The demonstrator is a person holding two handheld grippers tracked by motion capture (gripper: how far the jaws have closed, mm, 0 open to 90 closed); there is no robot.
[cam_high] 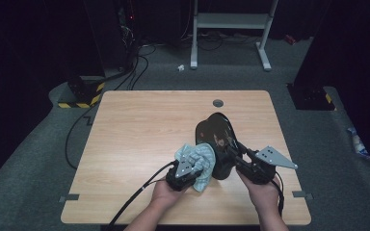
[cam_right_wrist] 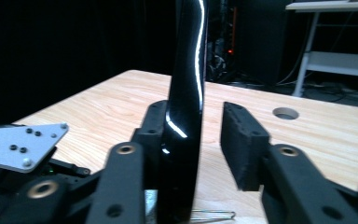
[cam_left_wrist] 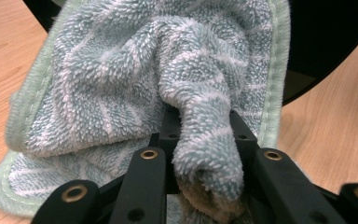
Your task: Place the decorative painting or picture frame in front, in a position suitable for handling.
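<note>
A glossy black plate (cam_high: pixel 214 130) stands on edge, tilted, on the wooden table (cam_high: pixel 135 125). My left gripper (cam_high: pixel 189 171) is shut on a fold of a blue-green terry cloth (cam_high: pixel 198 158) and holds the cloth against the plate's left face. In the left gripper view the cloth (cam_left_wrist: pixel 168 70) bunches between the jaws of the left gripper (cam_left_wrist: pixel 205 140), with the black plate (cam_left_wrist: pixel 326 37) behind it. My right gripper (cam_high: pixel 237 156) straddles the plate's right rim. In the right gripper view the plate (cam_right_wrist: pixel 186 93) leans on one jaw of the right gripper (cam_right_wrist: pixel 196 112). A gap separates it from the other pad (cam_right_wrist: pixel 242 144).
A round cable hole (cam_high: pixel 218 103) sits near the table's far edge. A thin metal wire (cam_right_wrist: pixel 214 215) lies on the table under the right gripper. The left gripper's grey plate (cam_right_wrist: pixel 21 144) is close by. A white frame (cam_high: pixel 231 21) stands on the floor beyond.
</note>
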